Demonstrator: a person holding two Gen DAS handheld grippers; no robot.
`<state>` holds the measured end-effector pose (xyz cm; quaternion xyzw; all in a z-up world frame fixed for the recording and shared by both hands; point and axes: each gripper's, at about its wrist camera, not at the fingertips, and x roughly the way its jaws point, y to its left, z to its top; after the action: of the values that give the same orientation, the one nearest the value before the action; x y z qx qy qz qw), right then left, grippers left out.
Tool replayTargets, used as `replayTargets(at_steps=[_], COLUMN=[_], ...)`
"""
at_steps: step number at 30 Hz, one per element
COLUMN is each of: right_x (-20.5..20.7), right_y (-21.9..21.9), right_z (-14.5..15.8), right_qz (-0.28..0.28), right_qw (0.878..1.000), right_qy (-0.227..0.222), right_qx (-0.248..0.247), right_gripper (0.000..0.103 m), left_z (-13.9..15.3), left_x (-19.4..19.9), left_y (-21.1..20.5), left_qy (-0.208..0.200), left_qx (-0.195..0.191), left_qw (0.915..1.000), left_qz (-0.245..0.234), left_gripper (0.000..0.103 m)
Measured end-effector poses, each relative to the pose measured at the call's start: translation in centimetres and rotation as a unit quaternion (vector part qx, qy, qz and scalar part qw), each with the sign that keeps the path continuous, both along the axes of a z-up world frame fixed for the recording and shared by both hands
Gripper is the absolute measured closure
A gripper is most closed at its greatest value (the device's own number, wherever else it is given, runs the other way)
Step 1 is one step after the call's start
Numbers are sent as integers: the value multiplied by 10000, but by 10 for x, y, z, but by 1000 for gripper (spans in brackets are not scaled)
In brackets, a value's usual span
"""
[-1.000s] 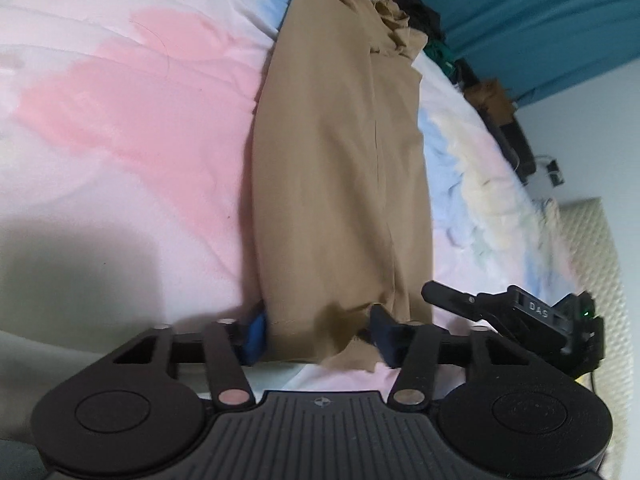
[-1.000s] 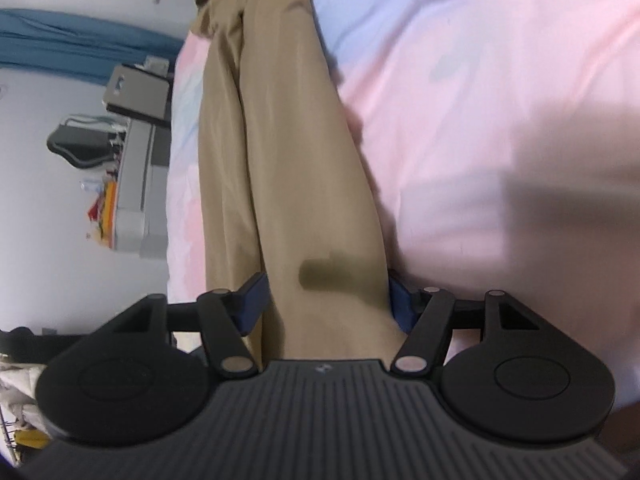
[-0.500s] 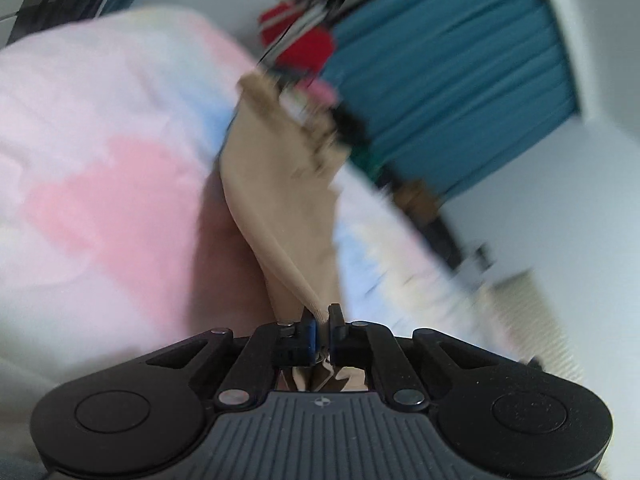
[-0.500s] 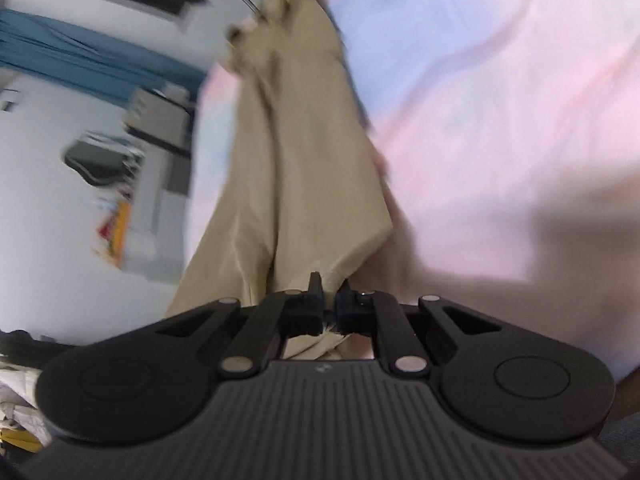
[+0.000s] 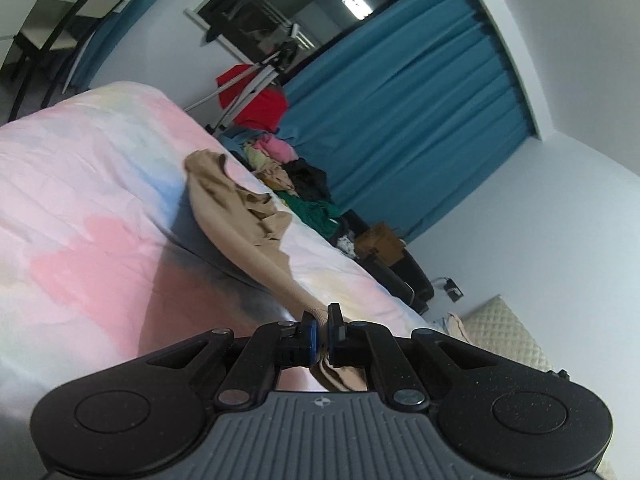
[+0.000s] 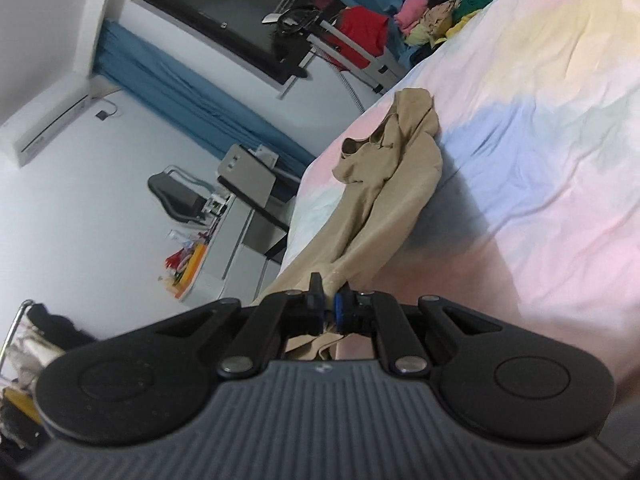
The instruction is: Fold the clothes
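Tan garment (image 5: 248, 236), near end pinched in closed left tool (image 5: 323, 325) and right tool (image 6: 327, 300)

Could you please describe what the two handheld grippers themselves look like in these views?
The left gripper and right gripper look identical: matte black linkage arms with silver pivot screws, two round black side housings, a ribbed grey centre plate bearing a small emblem, and blue pads on the fingertips. No cables or sleeves show.
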<state>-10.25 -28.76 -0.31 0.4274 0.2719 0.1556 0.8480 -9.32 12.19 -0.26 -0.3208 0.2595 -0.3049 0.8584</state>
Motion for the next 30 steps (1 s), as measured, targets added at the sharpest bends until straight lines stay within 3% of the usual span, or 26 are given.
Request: replayTargets(at_steps=[6,9,17,23,30], right_x=[-19,15,113,196,266], right_y=[-14,-11,0,13,18], right_z=[6,5,-2,-23,-69], right_qz=[-133,-239,-529,-687,-638], right_qw=[9998,9996,9975,9936,9887], right_qy=[-89,-121,-158,-31,159], right_qx=[74,-39,-432,-892,-1346], right_gripper=[95,95,95,95,95], left_z=[17,23,29,11,-52], left_x=[-34,-19,84,185,275], left_y=[-1,-12,-39,-70,-95], left_qy=[-157,-263,-276,-288,-119], left_qx=[45,255,1004,1867,2475], left_qw=[9999,9993,9932,9777,9638], left_qz=[-25,36,513,915,983], left_gripper=[98,98,98,98,97])
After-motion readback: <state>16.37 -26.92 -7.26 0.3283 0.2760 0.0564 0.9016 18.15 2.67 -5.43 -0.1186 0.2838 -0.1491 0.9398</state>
